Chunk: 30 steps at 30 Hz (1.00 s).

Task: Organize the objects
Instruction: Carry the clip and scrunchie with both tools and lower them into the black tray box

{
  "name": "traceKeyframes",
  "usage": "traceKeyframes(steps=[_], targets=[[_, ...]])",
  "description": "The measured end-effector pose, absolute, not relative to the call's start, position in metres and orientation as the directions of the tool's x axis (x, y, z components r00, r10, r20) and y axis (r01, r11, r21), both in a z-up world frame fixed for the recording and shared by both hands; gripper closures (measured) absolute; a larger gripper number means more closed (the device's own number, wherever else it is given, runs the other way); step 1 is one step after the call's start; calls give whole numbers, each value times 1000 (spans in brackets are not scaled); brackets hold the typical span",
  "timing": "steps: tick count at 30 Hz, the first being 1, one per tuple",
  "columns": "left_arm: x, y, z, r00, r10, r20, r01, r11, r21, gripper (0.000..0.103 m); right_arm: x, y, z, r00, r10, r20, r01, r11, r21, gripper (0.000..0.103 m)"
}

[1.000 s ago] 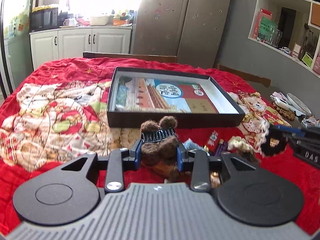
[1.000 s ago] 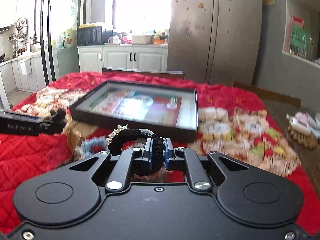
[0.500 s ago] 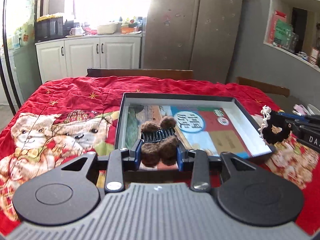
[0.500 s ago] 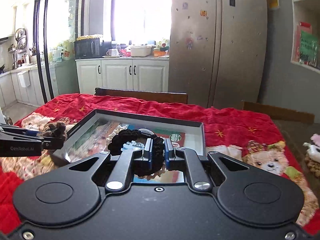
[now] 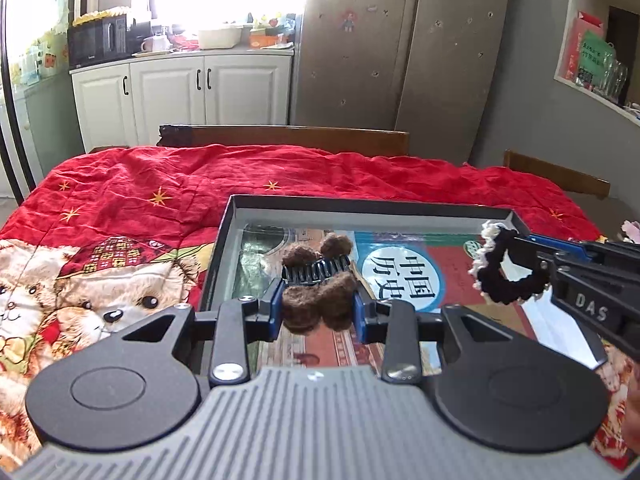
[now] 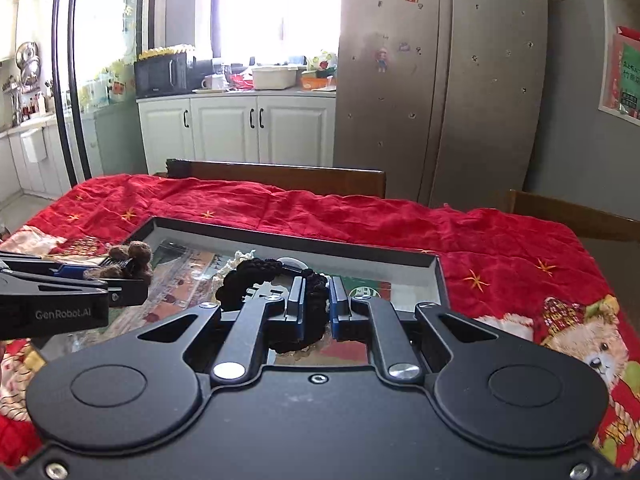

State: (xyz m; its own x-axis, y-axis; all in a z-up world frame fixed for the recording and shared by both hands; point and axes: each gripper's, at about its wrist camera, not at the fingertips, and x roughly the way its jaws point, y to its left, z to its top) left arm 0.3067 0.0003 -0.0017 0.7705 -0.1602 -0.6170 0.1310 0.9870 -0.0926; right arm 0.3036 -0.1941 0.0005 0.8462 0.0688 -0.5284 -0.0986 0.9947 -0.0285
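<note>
A shallow black box (image 5: 360, 204) with a printed picture on its floor lies on the red bear-print blanket (image 5: 140, 184); it also shows in the right wrist view (image 6: 304, 246). My left gripper (image 5: 318, 306) is shut on a brown fuzzy hair claw clip (image 5: 318, 300) and holds it over the box's near left part. My right gripper (image 6: 316, 306) is shut on a black crocheted scrunchie (image 6: 256, 276) with white trim, over the box's right part. Each gripper shows in the other's view: the right gripper with the scrunchie (image 5: 508, 276), the left gripper with the clip (image 6: 128, 258).
Wooden chair backs (image 5: 288, 136) stand behind the table. White cabinets (image 5: 180, 92), a microwave (image 5: 100, 40) and a steel fridge (image 5: 400, 52) are beyond. Wall shelves (image 5: 600, 52) are on the right.
Both grippers have lifted off the blanket's front clutter and moved forward over the box, each still holding its item. The small objects in front of the box are out of view.
</note>
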Motion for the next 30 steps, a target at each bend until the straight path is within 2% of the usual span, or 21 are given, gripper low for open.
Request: traceKeyframes(steps=[30], targets=[[357, -20, -34, 729, -92, -678, 125, 992, 0, 64, 359, -189, -40, 786, 24, -618, -63, 997, -41, 91]])
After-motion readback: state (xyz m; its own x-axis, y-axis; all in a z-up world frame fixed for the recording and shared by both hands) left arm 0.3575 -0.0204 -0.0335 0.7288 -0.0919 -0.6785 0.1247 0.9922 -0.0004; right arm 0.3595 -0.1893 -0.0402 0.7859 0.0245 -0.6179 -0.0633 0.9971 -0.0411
